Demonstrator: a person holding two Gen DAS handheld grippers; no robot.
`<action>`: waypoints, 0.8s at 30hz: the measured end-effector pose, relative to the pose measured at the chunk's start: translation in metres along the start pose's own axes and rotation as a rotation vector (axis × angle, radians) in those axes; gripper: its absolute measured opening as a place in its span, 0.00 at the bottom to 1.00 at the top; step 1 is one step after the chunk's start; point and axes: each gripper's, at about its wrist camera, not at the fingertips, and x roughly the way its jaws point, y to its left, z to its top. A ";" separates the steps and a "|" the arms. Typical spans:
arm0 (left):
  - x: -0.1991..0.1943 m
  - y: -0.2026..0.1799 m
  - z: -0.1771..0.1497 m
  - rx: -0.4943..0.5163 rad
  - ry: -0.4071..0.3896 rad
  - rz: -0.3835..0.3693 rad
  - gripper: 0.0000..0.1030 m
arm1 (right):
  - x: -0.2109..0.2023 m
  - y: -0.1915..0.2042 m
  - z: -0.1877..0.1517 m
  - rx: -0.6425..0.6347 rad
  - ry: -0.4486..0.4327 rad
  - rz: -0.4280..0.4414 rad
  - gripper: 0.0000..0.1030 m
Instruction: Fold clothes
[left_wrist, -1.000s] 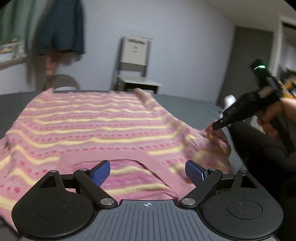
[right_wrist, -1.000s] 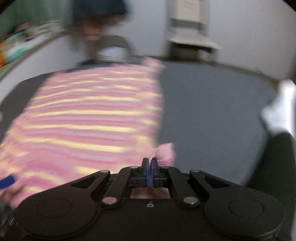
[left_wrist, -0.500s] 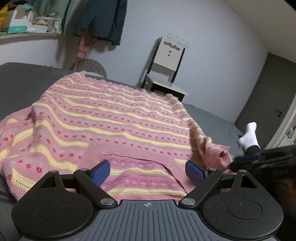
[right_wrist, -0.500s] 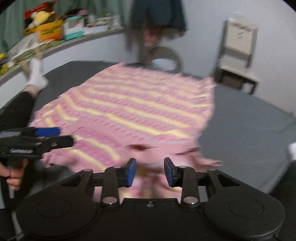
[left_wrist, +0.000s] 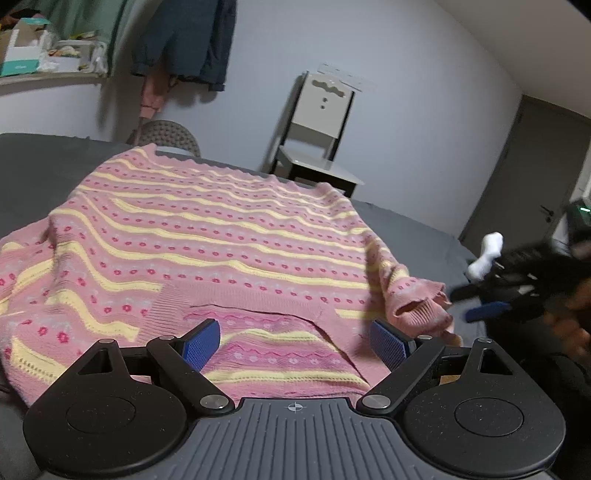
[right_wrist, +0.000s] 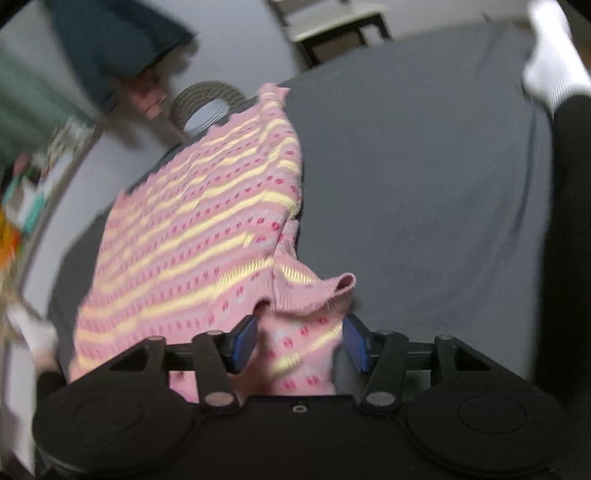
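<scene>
Lying flat on grey bedding (right_wrist: 424, 177), a pink knitted sweater with yellow wavy stripes (left_wrist: 207, 236) sits between both grippers' released jaws: left gripper (left_wrist: 295, 341) over the neckline, right gripper (right_wrist: 301, 341) straddling the sleeve cuff (right_wrist: 314, 291).

Both wrist cameras look low and close along their tongs, sharing the pink sweater (left_wrist: 207, 236).

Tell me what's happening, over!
Left gripper open above the collar. Right gripper open, sleeve cuff between its fingers. Pink sweater spread on grey bed, unfolded. Nothing blocking.

Hand-held gripper (right_wrist: 300, 341) spread around pink sweater (right_wrist: 192, 236) cuff, apparently not pinching.
</scene>
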 end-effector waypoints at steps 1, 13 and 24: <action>0.001 -0.002 -0.001 0.012 0.003 -0.004 0.86 | 0.007 -0.002 0.002 0.020 0.006 0.010 0.33; 0.003 -0.014 -0.003 0.075 0.018 -0.034 0.86 | -0.047 -0.028 0.061 0.015 -0.262 -0.189 0.05; -0.001 -0.017 -0.008 0.096 0.034 -0.027 0.86 | -0.035 -0.051 0.061 -0.016 -0.117 -0.288 0.39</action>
